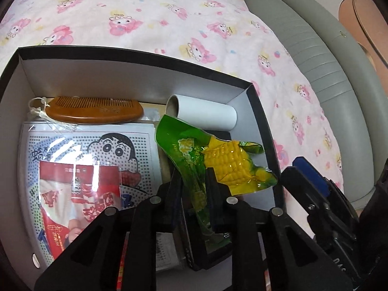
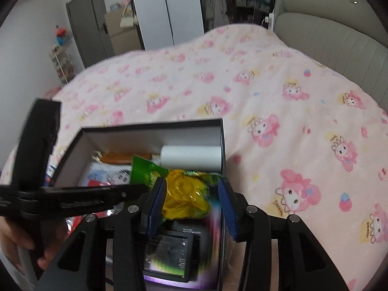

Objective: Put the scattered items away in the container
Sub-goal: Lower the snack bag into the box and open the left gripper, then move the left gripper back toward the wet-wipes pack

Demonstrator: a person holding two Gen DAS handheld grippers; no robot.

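Here, both grippers stand apart around the crinkly corn packet (image 1: 218, 167) — left gripper (image 1: 194, 181), right gripper (image 2: 191, 202) — over the cardboard box (image 1: 97, 72).

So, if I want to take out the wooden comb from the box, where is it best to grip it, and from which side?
Probably across the wooden comb's solid curved back, coming straight down from above. It lies flat by the box's far wall, teeth facing that wall, so the side approach looks blocked. Avoid the tassel end.
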